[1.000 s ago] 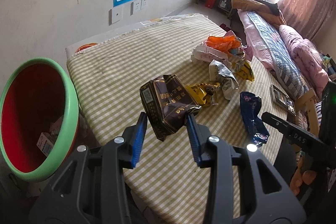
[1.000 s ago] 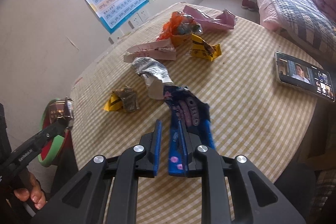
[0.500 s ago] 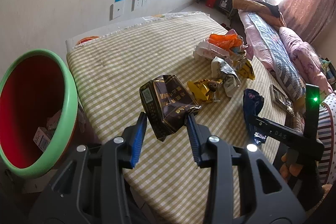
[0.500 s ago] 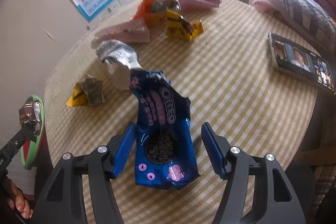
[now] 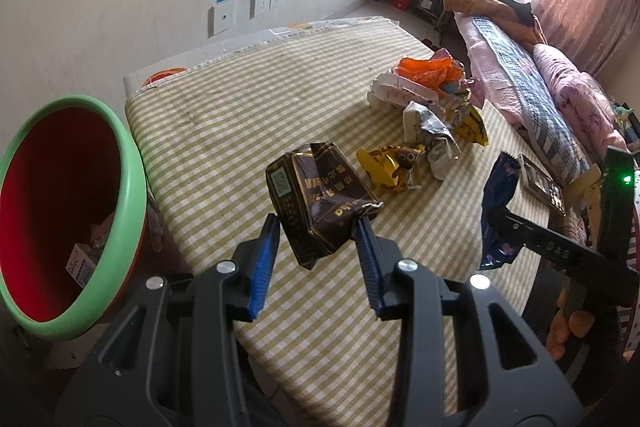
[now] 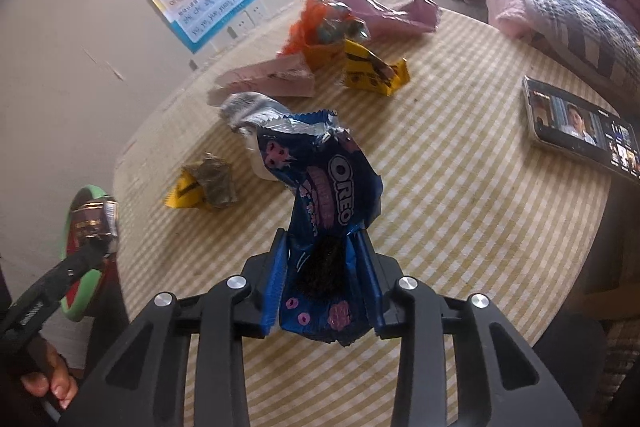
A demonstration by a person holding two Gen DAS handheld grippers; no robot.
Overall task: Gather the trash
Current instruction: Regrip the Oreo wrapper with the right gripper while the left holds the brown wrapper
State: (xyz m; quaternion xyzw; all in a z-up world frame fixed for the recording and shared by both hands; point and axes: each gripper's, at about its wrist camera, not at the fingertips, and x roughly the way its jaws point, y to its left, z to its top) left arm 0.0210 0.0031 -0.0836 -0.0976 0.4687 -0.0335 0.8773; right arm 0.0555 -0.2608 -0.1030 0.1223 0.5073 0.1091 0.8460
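Left hand-held gripper (image 5: 316, 253) pinches a brown wrapper (image 5: 318, 201) near the bin (image 5: 120, 227); right hand-held gripper (image 6: 322, 281) pinches an Oreo wrapper (image 6: 324, 195). Several wrappers (image 6: 320, 43) remain on the worktop (image 6: 460, 187); collection is partly done.

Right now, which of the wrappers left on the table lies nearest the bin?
The small yellow wrapper lying alone on the bin side. The silver wrapper, pink carton and orange bag all sit further across the table.
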